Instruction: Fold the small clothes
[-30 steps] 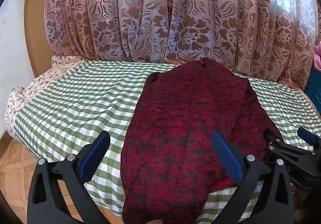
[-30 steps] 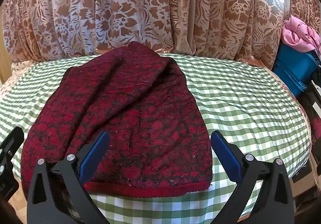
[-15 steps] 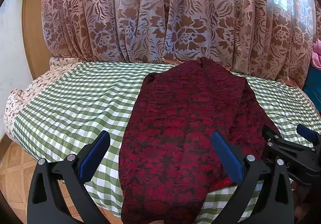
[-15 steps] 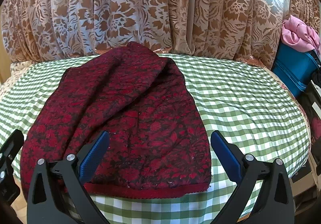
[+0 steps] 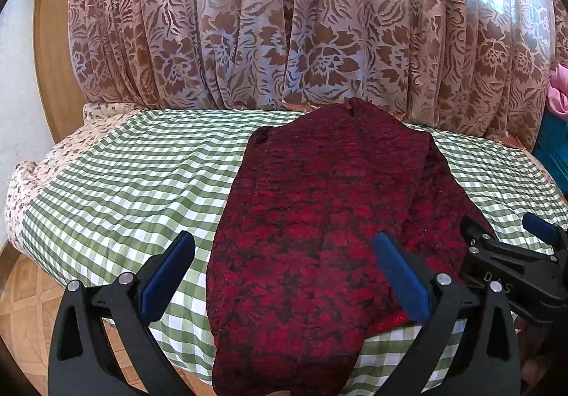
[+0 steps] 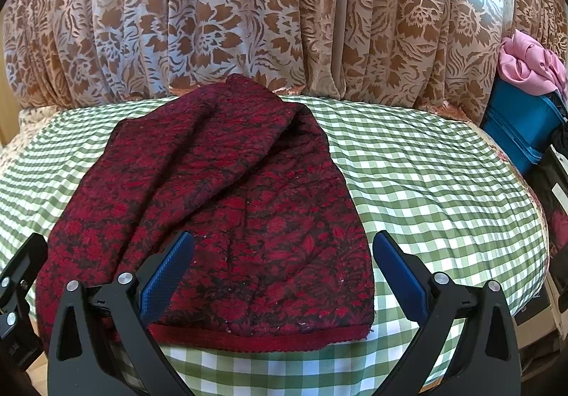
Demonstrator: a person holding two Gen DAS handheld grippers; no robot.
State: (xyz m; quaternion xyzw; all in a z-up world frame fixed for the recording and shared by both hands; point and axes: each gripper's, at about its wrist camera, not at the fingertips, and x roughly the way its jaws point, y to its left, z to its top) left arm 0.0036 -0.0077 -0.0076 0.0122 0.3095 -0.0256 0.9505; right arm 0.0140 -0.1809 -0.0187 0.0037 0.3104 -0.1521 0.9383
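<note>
A dark red floral knit garment (image 6: 213, 211) lies on a green gingham bedspread (image 6: 426, 183), already folded lengthwise, one side lapped over; cross folds seem left. Left hand-held gripper (image 5: 284, 275) and right hand-held gripper (image 6: 284, 275) hover wide open at the hem, six o'clock, holding nothing, apparently not touching cloth.

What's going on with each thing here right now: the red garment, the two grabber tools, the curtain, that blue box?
Red patterned garment: lying on the green checked cloth, partly folded lengthwise, hem toward the cameras.
Left gripper: jaws open, holding nothing.
Right gripper: jaws open, holding nothing.
Floral curtain: drawn shut.
Blue box: pink clothes heaped on top.
</note>
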